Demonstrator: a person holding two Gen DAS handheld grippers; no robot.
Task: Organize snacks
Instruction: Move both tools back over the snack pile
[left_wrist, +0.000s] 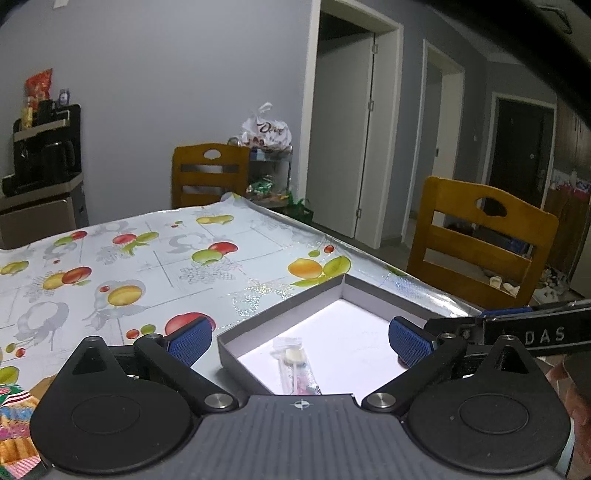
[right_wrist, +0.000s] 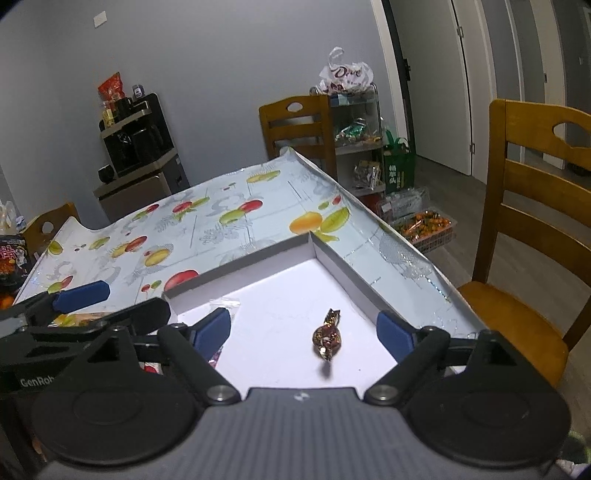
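Note:
A shallow white box with a grey rim sits at the table's near right corner. A lollipop in a clear wrapper lies on the box floor, below my left gripper, which is open with nothing between its blue pads. In the right wrist view my right gripper is open over the same box. A brown-gold wrapped candy is between its pads, touching neither, with a small shadow under it. The lollipop's clear wrapper peeks out by the left pad. The left gripper's blue finger shows at the left.
A fruit-print cloth covers the table. Colourful snack packets lie at its near left and a dark packet at its far left. Wooden chairs stand along the right edge and the far end. A snack-filled shelf cart stands beyond.

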